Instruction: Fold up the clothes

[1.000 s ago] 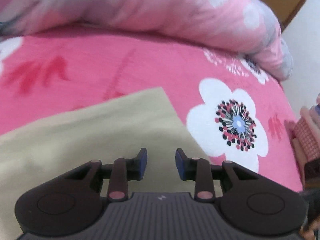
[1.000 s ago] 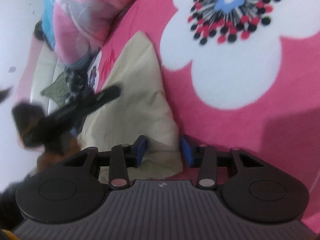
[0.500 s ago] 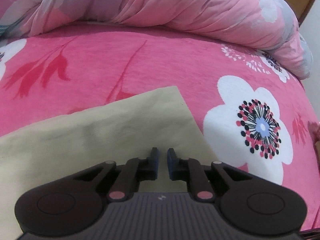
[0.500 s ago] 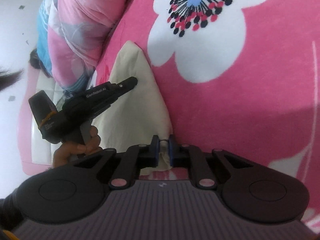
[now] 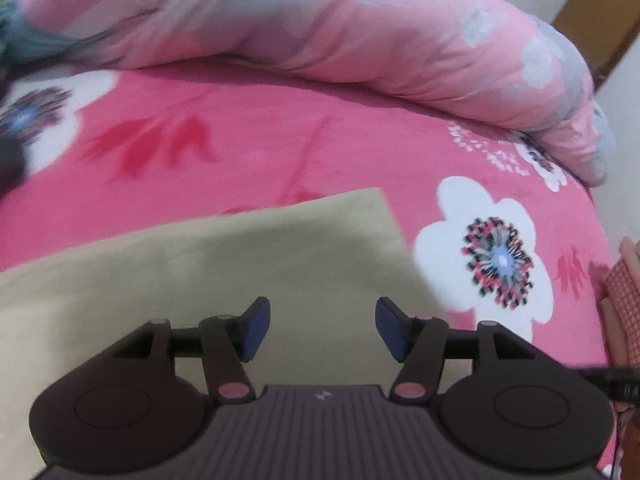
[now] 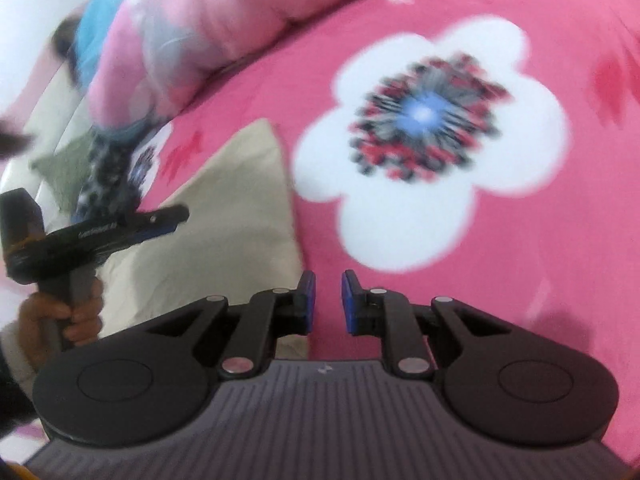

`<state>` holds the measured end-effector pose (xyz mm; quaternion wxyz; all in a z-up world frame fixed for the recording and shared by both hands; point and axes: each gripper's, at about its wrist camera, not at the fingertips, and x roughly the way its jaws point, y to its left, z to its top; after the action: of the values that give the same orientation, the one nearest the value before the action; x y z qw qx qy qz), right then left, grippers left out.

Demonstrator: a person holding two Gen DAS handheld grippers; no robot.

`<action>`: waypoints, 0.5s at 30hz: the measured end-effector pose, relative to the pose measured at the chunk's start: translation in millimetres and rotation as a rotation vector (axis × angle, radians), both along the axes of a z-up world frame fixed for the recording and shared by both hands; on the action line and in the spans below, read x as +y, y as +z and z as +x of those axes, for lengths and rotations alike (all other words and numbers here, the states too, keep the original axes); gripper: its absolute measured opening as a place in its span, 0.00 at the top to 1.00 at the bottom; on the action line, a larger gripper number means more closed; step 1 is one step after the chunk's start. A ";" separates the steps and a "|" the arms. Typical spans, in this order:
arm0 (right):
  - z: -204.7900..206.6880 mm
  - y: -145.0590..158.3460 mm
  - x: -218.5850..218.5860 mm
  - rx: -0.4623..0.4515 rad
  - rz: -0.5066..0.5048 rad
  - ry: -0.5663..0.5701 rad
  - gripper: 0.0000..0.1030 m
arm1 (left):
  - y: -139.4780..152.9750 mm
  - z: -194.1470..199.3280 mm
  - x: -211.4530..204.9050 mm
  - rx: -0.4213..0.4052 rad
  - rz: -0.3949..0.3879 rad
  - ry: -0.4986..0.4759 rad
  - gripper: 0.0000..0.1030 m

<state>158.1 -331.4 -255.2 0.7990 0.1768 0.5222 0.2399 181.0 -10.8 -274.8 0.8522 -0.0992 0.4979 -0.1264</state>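
A beige cloth (image 5: 200, 280) lies flat on the pink flowered bedsheet (image 5: 280, 140), its far right corner pointing up the bed. My left gripper (image 5: 322, 328) hovers over the cloth's right part. Its jaws are opening and nothing is between the blue pads. In the right wrist view the cloth (image 6: 240, 220) lies to the left. My right gripper (image 6: 328, 304) hangs just past the cloth's right edge, over bare sheet. Its jaws are opening by a narrow gap that holds nothing. The left gripper (image 6: 172, 220) shows there too, held by a hand (image 6: 76, 316) above the cloth.
A rolled pink and grey quilt (image 5: 380, 40) lies along the far side of the bed. The bed's edge curves down at the right, with a checked pink thing (image 5: 624, 312) beside it. A brown wooden panel (image 5: 596, 20) stands at the top right.
Half a second ago both grippers were shut at the cloth's near edge, the right one on its corner. Both have since let go, opened and lifted away; the cloth stays flat.
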 end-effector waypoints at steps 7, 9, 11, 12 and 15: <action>1.1 22.7 77.1 -0.166 -0.110 0.276 0.86 | 1.5 -69.4 37.5 0.059 0.060 0.076 0.46; -4.3 22.3 96.0 -0.200 -0.149 0.359 0.86 | -4.1 -86.9 44.5 0.083 0.082 0.093 0.48; -10.4 9.3 111.1 -0.197 -0.235 0.433 0.86 | -10.6 -99.5 50.2 0.081 0.104 0.096 0.56; -13.4 -1.9 117.7 -0.182 -0.298 0.469 0.87 | -13.9 -103.4 52.9 0.072 0.105 0.091 0.57; -20.6 -19.8 128.0 -0.199 -0.389 0.531 0.88 | -19.5 -103.6 58.2 0.068 0.087 0.080 0.58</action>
<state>137.5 -203.4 -274.9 0.7747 -0.1453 0.5054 0.3513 77.5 47.4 -294.2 0.8428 -0.0862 0.5270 -0.0670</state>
